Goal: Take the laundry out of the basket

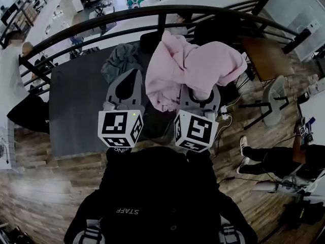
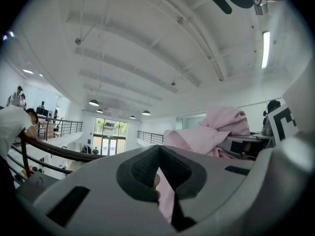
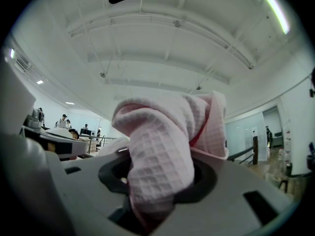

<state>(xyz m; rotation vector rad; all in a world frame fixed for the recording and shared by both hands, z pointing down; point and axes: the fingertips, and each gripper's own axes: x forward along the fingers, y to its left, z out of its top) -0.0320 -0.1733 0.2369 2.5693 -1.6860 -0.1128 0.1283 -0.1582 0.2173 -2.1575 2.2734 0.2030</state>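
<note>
The right gripper (image 3: 160, 181) pinches a bunched fold of soft, waffle-textured pink cloth (image 3: 165, 132); the left gripper's (image 2: 158, 154) ribbed black pads (image 2: 140, 168) meet at their tips.

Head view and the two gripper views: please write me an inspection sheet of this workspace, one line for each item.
Surface: dark grey table, ahead at left.
Job's things: pink garment held up; basket not made out.
Clutter: grey garment heaped on the table.
Grippers: right gripper shut on the pink garment; left gripper fingers together, pink strip between.
Cables: white cable beside the right gripper; others on the wooden floor.
Surroundings: black railing, person's legs at right.
</note>
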